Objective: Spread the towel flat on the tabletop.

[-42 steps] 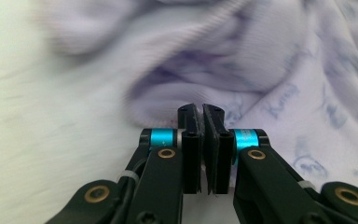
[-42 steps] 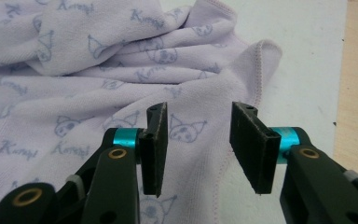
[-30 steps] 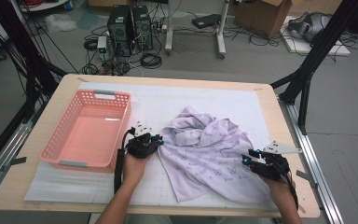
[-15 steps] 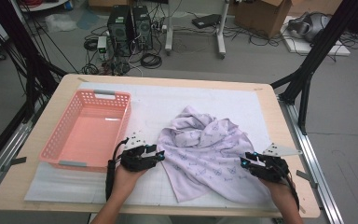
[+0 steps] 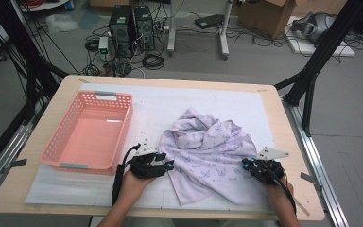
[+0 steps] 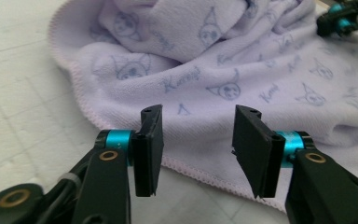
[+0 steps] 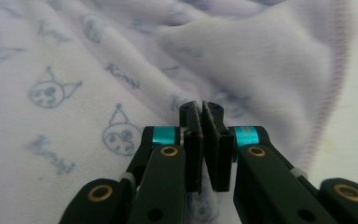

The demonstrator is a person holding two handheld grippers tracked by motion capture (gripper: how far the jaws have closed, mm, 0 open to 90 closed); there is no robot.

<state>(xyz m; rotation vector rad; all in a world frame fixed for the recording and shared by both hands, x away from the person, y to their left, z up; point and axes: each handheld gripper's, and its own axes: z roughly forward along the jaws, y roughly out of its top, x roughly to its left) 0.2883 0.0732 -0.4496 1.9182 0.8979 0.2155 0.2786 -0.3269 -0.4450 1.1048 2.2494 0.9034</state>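
I'm pinching the right gripper shut on the lavender towel lying crumpled mid-table beside the pink basket — jaws nearly meeting on the cloth. My left gripper has just been opening, empty, facing the hem — I'm aiming low to catch one layer.

Towel: soft lilac terry cloth, matt, fuzzy nap, printed cartoon faces, stitched hem. Basket: pink moulded plastic, perforated walls, slight sheen. Surface: pale wood edge, matt, topped by a white sheet with a faint grid. Left gripper and right gripper: matt black plastic bodies, anodised blue metal collars, brass-coloured rivets, rough dark pads on the jaws.
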